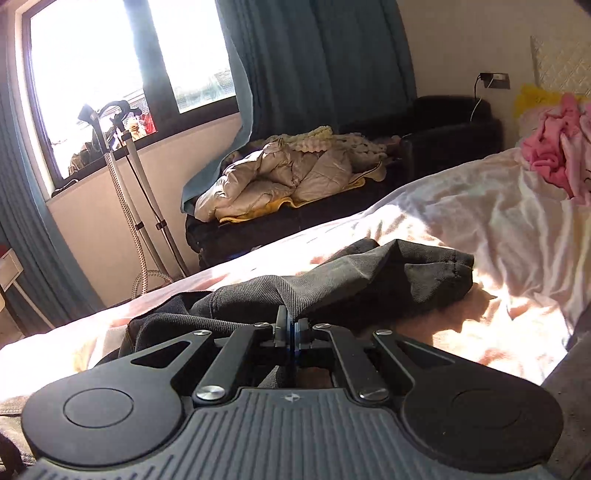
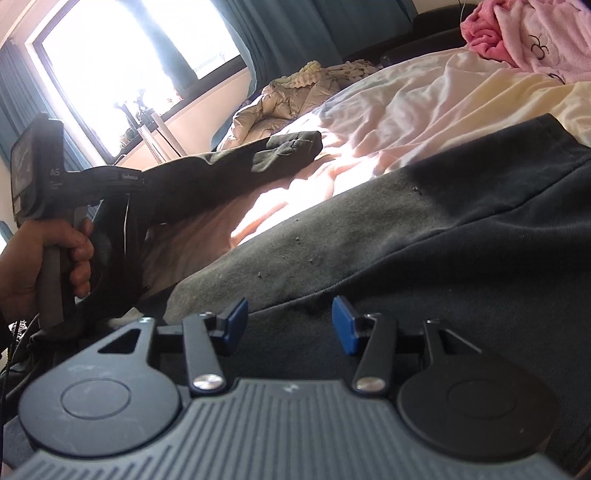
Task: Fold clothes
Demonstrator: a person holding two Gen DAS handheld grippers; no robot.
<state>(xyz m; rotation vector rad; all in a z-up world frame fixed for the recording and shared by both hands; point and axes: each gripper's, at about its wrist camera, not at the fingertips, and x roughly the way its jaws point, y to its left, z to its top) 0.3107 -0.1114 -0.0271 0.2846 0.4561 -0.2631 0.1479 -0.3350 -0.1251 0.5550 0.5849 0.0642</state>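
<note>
A dark grey garment lies on the bed. In the left wrist view my left gripper [image 1: 291, 322] is shut on a fold of its sleeve [image 1: 369, 280], which runs away from the fingers and ends in a hemmed cuff. In the right wrist view my right gripper [image 2: 290, 322] is open, its blue pads [image 2: 341, 325] just above the garment's broad body [image 2: 424, 236], holding nothing. The same view shows the left gripper's handle [image 2: 55, 206] in a hand at the left, with the sleeve [image 2: 258, 158] stretched from it.
The bed has a rumpled pale pink sheet [image 1: 480, 229]. Pink clothes [image 2: 524, 33] are heaped at its far right. Beyond the bed stand a dark sofa with a beige puffy jacket [image 1: 273, 177], a garment steamer stand [image 1: 125, 173], a window and teal curtains.
</note>
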